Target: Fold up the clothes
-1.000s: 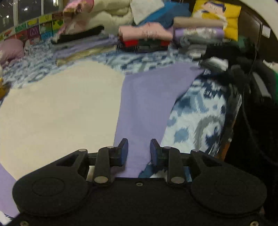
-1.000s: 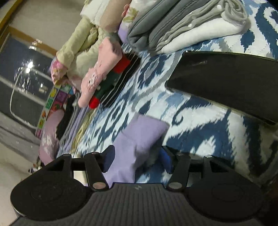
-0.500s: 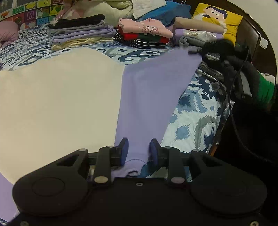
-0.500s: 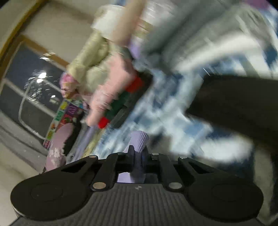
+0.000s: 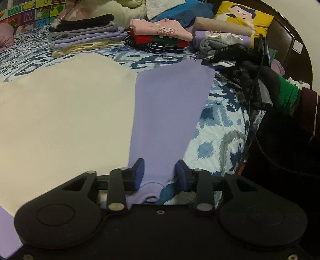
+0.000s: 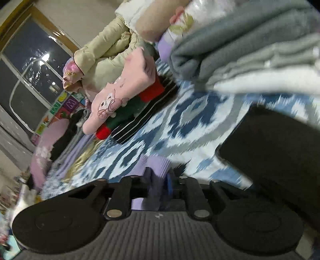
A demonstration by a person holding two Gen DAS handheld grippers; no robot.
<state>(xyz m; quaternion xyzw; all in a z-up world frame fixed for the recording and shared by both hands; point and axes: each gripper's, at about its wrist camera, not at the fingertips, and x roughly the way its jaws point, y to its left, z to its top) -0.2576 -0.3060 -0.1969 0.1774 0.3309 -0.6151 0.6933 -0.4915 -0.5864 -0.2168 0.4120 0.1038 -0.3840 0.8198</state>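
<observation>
Multicoloured letter tiles (image 5: 30, 15), a legible "M" among them

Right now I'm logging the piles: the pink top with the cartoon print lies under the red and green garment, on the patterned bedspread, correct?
Not under: the pink top lies on top of the red and green garment, as the left wrist view shows. The stack does sit on the patterned bedspread.
</observation>
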